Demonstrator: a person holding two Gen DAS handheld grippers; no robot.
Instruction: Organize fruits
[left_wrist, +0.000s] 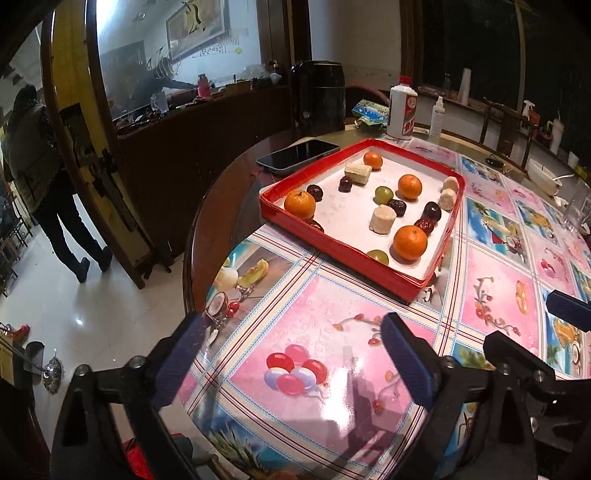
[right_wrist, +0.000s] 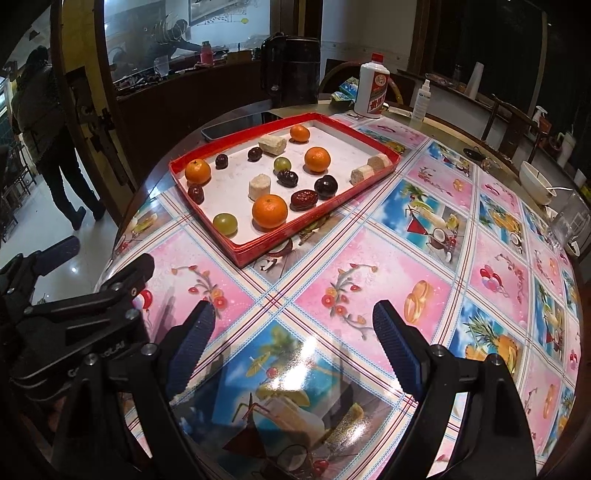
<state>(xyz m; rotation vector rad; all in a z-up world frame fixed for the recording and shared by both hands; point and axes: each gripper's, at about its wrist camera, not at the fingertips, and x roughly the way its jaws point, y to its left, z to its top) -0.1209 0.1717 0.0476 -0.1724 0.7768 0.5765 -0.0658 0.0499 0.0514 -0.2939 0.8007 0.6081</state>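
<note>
Glossy picture-print cloth covers the round worktop (left_wrist: 332, 369); from the left wrist, the left gripper (left_wrist: 295, 354) hangs spread and empty, short of the red tray (left_wrist: 332, 242), whose long axis runs diagonally away rightward. From the right wrist, the right gripper (right_wrist: 291, 347) gapes empty too; the nearest orange (right_wrist: 269, 211) sits by the tray's near corner, so I'd approach low over the rim

A round table (right_wrist: 424, 258) with a picture-patterned cloth carries a red tray (right_wrist: 236, 248), phone (left_wrist: 297, 155), and white bottle (right_wrist: 372, 90).

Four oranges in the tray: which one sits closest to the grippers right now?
The largest-looking orange near the red tray's front corner, beside a green grape. The other three oranges lie farther back.
</note>
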